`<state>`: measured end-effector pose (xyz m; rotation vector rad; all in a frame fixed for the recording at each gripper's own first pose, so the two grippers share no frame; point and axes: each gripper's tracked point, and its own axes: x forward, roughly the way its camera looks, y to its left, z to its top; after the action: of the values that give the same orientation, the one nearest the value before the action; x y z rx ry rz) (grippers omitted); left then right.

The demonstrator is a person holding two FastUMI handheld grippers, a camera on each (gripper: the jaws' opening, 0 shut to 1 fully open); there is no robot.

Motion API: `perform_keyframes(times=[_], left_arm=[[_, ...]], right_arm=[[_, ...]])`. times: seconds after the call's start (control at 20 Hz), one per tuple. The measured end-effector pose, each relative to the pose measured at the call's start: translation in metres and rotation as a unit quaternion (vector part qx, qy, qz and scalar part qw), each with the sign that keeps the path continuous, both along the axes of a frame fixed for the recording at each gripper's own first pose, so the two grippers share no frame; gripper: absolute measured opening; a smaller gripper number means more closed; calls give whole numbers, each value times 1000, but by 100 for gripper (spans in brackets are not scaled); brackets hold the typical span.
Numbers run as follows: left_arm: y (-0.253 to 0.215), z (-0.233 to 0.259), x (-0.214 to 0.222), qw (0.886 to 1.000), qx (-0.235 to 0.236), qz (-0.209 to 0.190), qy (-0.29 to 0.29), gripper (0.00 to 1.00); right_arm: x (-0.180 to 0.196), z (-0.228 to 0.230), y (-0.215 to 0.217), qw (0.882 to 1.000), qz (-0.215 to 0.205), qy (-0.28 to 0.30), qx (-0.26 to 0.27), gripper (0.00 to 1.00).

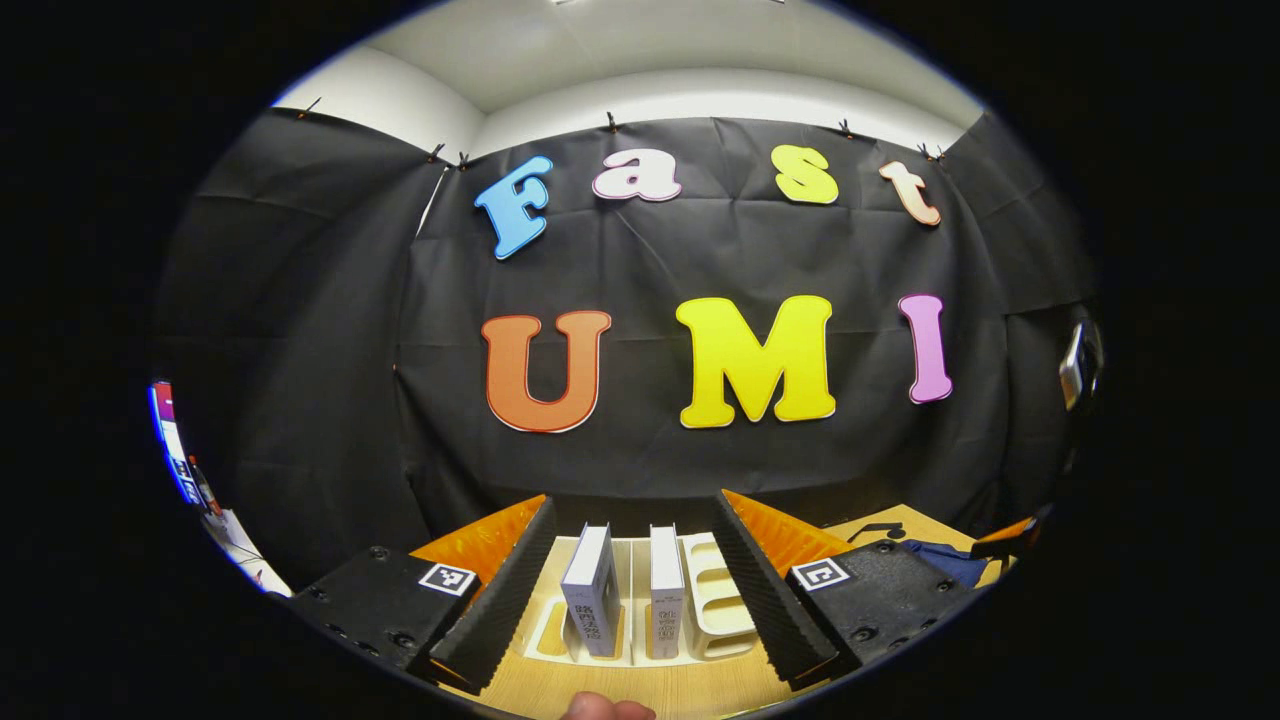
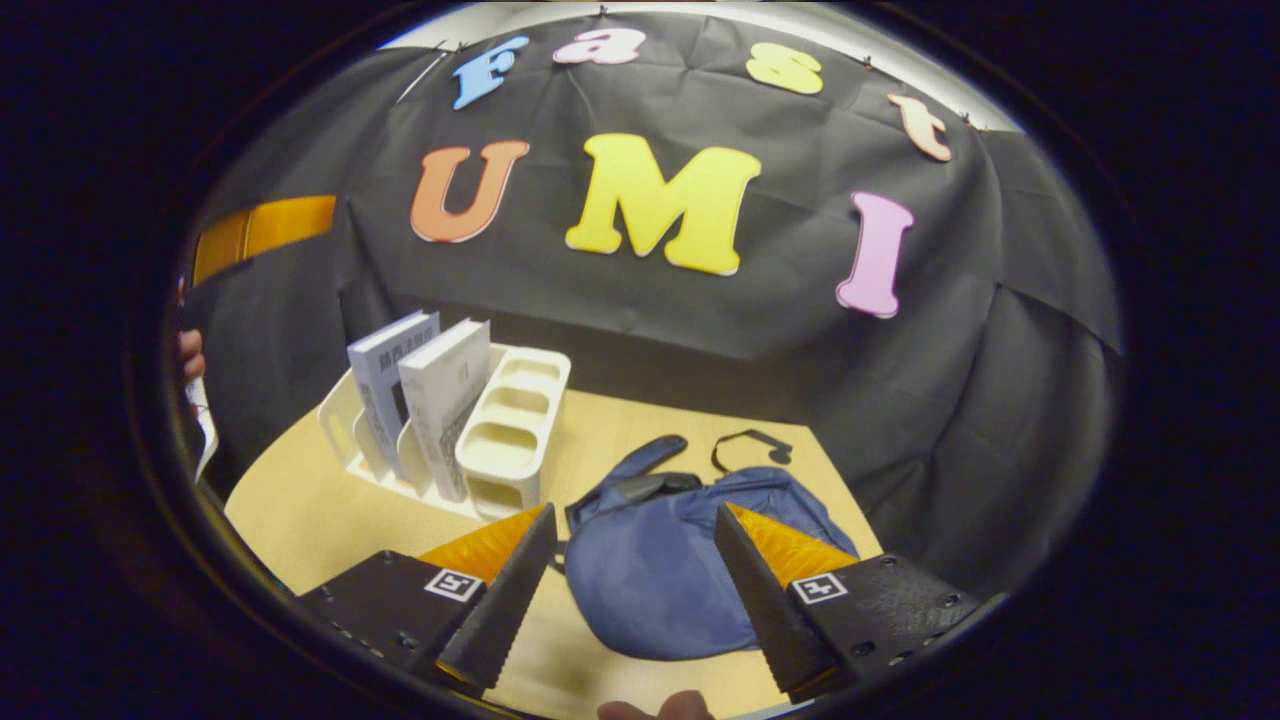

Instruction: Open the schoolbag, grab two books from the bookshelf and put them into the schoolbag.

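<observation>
Two pale books [image 1: 592, 590] [image 1: 665, 590] stand upright in a white bookshelf rack [image 1: 720, 615] on the wooden table. My left gripper [image 1: 632, 585] is open right in front of them, its fingers flanking the rack without touching. In the right gripper view the same books [image 2: 385, 395] [image 2: 445, 400] stand in the rack [image 2: 505, 440] at the left. A blue schoolbag [image 2: 660, 570] lies flat on the table, its zip looking closed, with a strap trailing behind it. My right gripper [image 2: 632, 575] is open just above and before the bag, holding nothing. A corner of the bag [image 1: 945, 562] shows at the right.
The wooden table [image 2: 300, 510] ends close behind the rack against the black cloth wall. A person's hand [image 2: 190, 355] shows at the far left edge. Fingertips of the holding hands show at the bottom of both views.
</observation>
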<state>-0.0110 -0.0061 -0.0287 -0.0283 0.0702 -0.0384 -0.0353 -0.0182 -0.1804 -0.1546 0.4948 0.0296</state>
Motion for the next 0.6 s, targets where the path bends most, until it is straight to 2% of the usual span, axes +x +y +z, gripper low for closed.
perform_keyframes(times=[0.1, 0.2, 0.35, 0.45, 0.6], left_arm=[[2, -5, -3, 1000, 1, 2, 6, 98], [0, -14, -6, 1000, 3, 1, 16, 98], [-2, -24, -6, 1000, 6, 0, 30, 98], [-2, -29, -7, 999, 5, 2, 39, 99], [-2, -33, -8, 999, 3, 5, 47, 99]], right_arm=[[-12, -33, -12, 999, 14, 28, -21, 99], [-30, -70, -27, 997, 26, 58, -53, 96], [-52, -123, -38, 989, 45, 115, -83, 94], [-66, -154, -48, 983, 53, 148, -95, 96], [-70, -185, -71, 976, 55, 166, -133, 98]])
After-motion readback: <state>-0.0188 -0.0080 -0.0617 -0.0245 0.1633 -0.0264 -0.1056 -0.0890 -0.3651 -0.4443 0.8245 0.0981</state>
